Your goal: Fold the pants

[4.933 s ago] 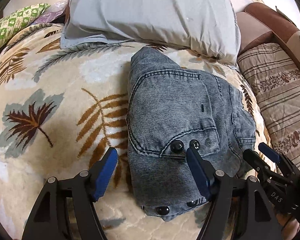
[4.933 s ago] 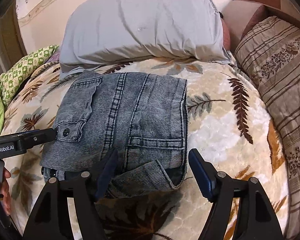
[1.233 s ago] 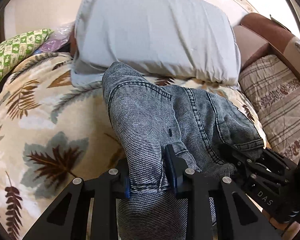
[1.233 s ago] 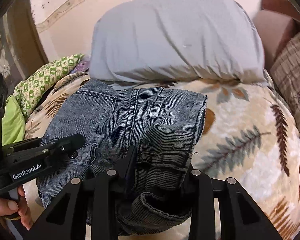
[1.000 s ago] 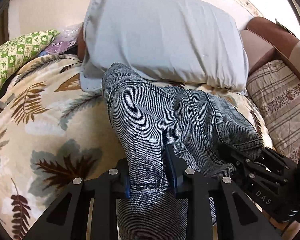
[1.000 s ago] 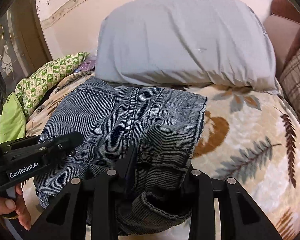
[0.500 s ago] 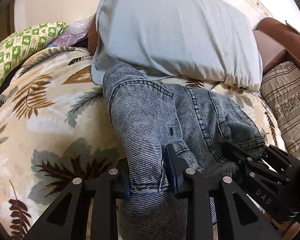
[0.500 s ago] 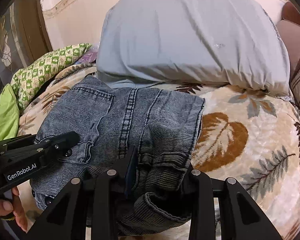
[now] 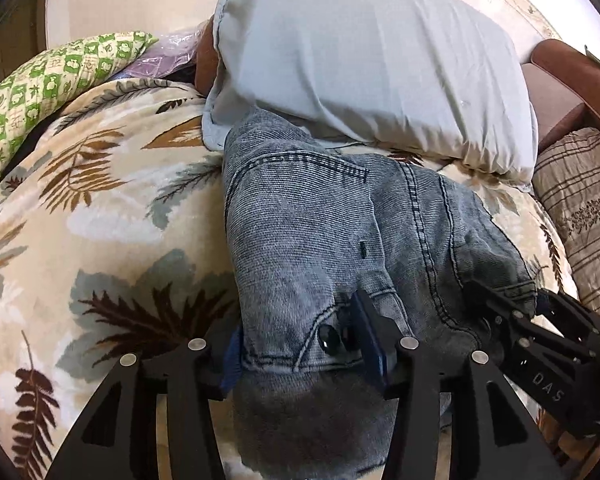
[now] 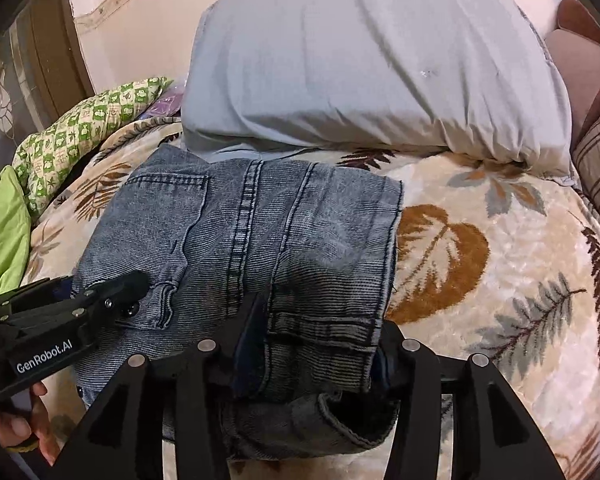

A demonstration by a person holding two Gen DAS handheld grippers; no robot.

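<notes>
In the left wrist view, the folded pants [image 9: 320, 240] are seen lying on the leaf-patterned blanket [image 9: 80, 220], stretching away towards the grey pillow [image 9: 360, 60]. The left gripper [image 9: 304, 344] has just been opening; its jaws are spread astride the near edge.

In the right wrist view, the right gripper [image 10: 320, 340] has likewise been opening, spread about the hem corner. The faded, compact denim is reached equally by both.

Faded denim pants [image 9: 308, 240], plush blanket [image 9: 100, 216]
</notes>
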